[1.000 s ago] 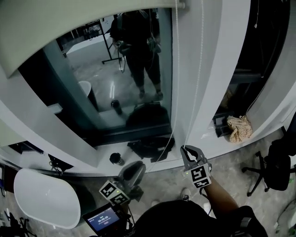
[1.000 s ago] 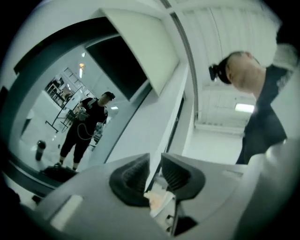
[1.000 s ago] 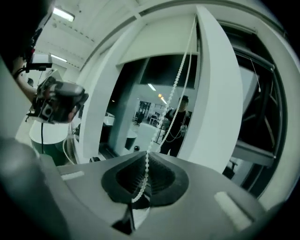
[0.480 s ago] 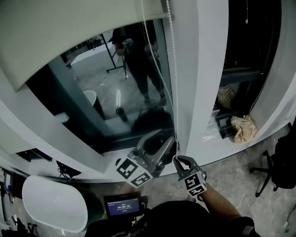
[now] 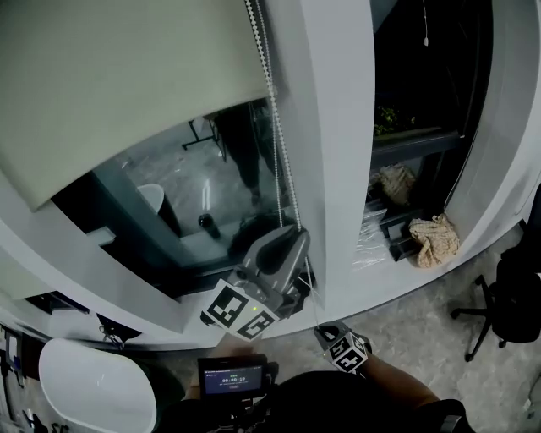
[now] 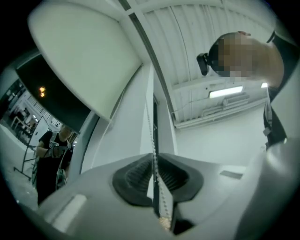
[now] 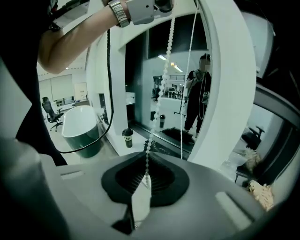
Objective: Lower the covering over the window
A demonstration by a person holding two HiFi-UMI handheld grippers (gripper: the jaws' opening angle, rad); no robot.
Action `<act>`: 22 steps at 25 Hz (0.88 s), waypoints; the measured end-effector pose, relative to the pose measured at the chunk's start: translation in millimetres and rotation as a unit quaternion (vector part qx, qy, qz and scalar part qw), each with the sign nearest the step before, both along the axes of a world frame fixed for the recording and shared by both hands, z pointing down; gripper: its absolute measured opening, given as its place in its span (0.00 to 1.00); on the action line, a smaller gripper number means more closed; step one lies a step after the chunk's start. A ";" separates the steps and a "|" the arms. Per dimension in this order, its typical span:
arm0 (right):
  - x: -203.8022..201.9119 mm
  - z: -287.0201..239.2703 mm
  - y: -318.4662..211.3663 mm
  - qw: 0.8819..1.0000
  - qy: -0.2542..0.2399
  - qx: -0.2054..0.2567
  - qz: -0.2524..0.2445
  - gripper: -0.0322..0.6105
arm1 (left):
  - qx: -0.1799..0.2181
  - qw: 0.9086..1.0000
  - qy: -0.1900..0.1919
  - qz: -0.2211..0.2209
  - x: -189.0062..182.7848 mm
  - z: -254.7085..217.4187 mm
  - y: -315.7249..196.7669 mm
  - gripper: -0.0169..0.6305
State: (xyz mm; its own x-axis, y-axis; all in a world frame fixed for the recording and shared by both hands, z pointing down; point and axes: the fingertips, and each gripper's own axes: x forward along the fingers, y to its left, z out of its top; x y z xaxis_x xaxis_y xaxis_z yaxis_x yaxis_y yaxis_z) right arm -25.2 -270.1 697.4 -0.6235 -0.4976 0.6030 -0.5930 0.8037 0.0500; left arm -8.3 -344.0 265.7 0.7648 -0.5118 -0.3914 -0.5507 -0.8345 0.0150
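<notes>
A pale roller blind [image 5: 118,84] hangs over the upper part of the dark window glass [image 5: 194,194]. Its white bead chain [image 5: 272,110] runs down beside the white pillar [image 5: 338,127]. My left gripper [image 5: 292,235] is raised on the chain; its jaws have just been closing, and the pads now pinch the bead chain [image 6: 153,173]. Below it, my right gripper [image 5: 324,332] is shut on a lower stretch of the bead chain [image 7: 146,176]. In the left gripper view the blind [image 6: 79,51] curves overhead. The right gripper view shows the left gripper [image 7: 150,7] at the top.
A white bathtub [image 5: 84,385] stands at the lower left, and a small screen device [image 5: 230,376] sits near my body. A crumpled cloth [image 5: 433,237] lies on the right window's ledge. An office chair [image 5: 507,304] stands at the far right. A cup [image 7: 126,137] stands by the glass.
My left gripper rose from low on the left up to the chain and closed on it. My right gripper moved down with the chain. The blind's lower edge sits lower over the glass.
</notes>
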 end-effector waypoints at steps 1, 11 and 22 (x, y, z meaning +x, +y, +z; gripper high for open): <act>1.0 -0.8 -1.3 1.000 0.002 0.001 -0.005 0.07 | 0.003 1.000 -0.003 0.000 2.8 0.1 -0.2 0.07; 35.1 4.4 -14.0 0.997 -0.033 -0.047 0.056 0.17 | -0.068 0.992 -0.087 -0.066 -0.1 94.4 -24.8 0.04; 81.4 -308.1 -69.5 0.895 -0.397 0.161 0.128 0.21 | -0.261 0.941 -0.211 -0.028 10.4 316.7 25.2 0.04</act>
